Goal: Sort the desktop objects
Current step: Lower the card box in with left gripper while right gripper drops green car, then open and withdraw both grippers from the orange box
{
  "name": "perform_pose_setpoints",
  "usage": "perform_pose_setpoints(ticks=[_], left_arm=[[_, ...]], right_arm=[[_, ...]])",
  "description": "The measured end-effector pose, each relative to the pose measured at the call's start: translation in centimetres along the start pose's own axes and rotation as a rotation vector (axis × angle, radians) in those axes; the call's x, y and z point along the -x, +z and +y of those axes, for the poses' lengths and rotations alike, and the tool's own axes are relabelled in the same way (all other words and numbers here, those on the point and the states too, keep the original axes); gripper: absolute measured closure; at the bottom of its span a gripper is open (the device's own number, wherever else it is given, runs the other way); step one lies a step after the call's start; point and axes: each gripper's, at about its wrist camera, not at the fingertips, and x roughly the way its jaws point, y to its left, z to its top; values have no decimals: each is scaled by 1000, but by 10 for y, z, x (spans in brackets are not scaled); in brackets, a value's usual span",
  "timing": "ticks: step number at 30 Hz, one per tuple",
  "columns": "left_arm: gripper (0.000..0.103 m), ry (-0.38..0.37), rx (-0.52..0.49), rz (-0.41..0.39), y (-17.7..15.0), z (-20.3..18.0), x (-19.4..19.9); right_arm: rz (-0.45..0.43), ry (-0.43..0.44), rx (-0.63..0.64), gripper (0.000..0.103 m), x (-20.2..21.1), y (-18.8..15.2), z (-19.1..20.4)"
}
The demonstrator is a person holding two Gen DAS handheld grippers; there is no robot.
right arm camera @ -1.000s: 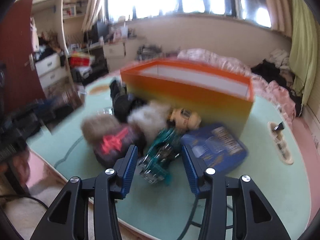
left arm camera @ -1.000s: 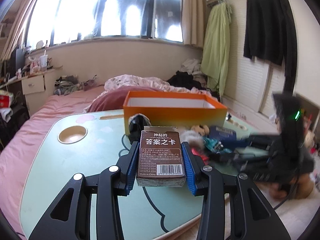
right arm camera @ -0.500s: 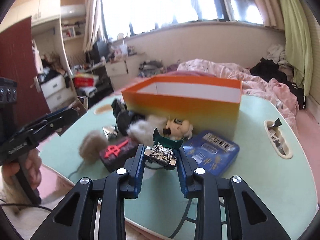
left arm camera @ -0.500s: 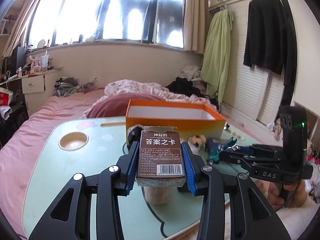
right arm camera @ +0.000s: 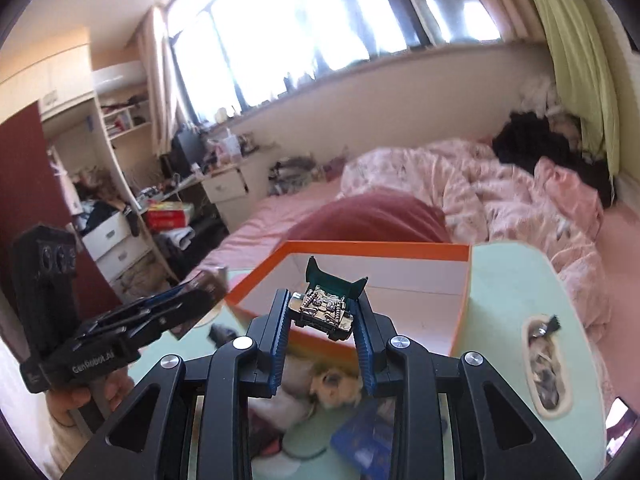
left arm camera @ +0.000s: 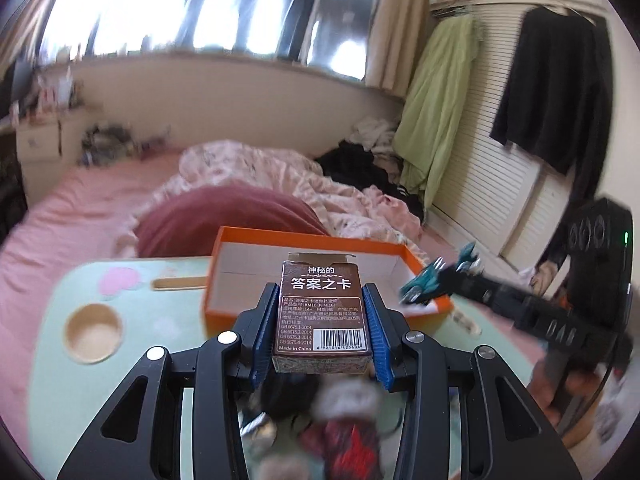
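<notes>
Card box (left arm camera: 322, 312) sits clamped between the blue pads of my left gripper (left arm camera: 323, 334), its brown printed face and barcode turned up toward the camera, lifted clear of the pale green table (left arm camera: 56, 384). Beyond it lies the orange box (left arm camera: 424, 270), open at the top with white inner walls, standing on the far part of the table against the pink bed (left arm camera: 80, 200). My right gripper (right arm camera: 322, 322) is clenched on the teal toy car (right arm camera: 325, 308), held underside up so that the chrome chassis faces the camera and the dark green tail fins point toward the orange box; the pads press on both its flanks. In the left wrist view the same car shows at the tip of the right gripper, just over the right-hand corner of the orange box. In the right wrist view my left gripper comes in from the left with the card box at its tip, near the box's left corner, a hand (right arm camera: 76, 404) wrapped around its handle. Below both grippers, blurred, lie the things left on the table: a plush toy (right arm camera: 334, 386), a blue tin (right arm camera: 362, 436) and a dark item with red marking (left arm camera: 352, 444). A round cup recess (left arm camera: 94, 332) is sunk in the table's left side, and a long slot (right arm camera: 546, 364) holding small bits in its right
</notes>
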Motion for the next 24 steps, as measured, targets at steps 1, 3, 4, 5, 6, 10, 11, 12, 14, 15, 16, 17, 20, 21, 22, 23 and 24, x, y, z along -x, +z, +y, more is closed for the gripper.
perform_pose_setpoints(ticks=[1,3,4,5,6,10,11,12,14,15,16,17,20,21,22,23,24], left_arm=[[61,-3,22,29,6,3,-14],[61,3,50,102,12,7,-41],[60,7,73,153,13,10,-55],[60,9,96,185,13,13,-63],[56,10,108,200,11,14,-68],[39,17,77,111,5,9,-40],[33,15,64,79,4,7,-29],[24,11,56,51,2,4,-17],[22,-11,52,6,-3,2,9],[22,-26,45,6,-9,0,21],[22,-32,32,23,-14,-3,29],[22,-31,18,42,-19,-5,34],[22,-6,-61,100,-48,-15,42],[22,17,-97,124,-59,-18,43],[22,50,-131,143,-72,-20,44],[22,93,-153,150,-84,-19,44],[22,120,-160,150,-91,-17,45]], right_arm=[[31,-6,-11,74,-12,3,-3],[67,-29,-47,73,-33,4,-13],[80,-36,-64,71,-41,4,-18],[76,-38,-81,71,-45,4,-23],[62,-43,-90,66,-44,2,-27],[-39,-40,-100,37,-14,-3,-29],[-54,-46,-79,37,-3,-6,-26],[-62,-51,-60,35,5,-8,-23],[-71,-61,-29,27,25,-22,-15],[-67,-65,-24,19,30,-27,-13],[-60,-65,-18,15,36,-36,-10],[-41,-58,-1,15,42,-48,-4],[31,-88,62,14,44,-76,9],[55,-120,91,13,44,-87,13],[80,-156,117,12,41,-96,17],[103,-186,135,12,38,-103,18],[125,-210,146,12,35,-110,17]])
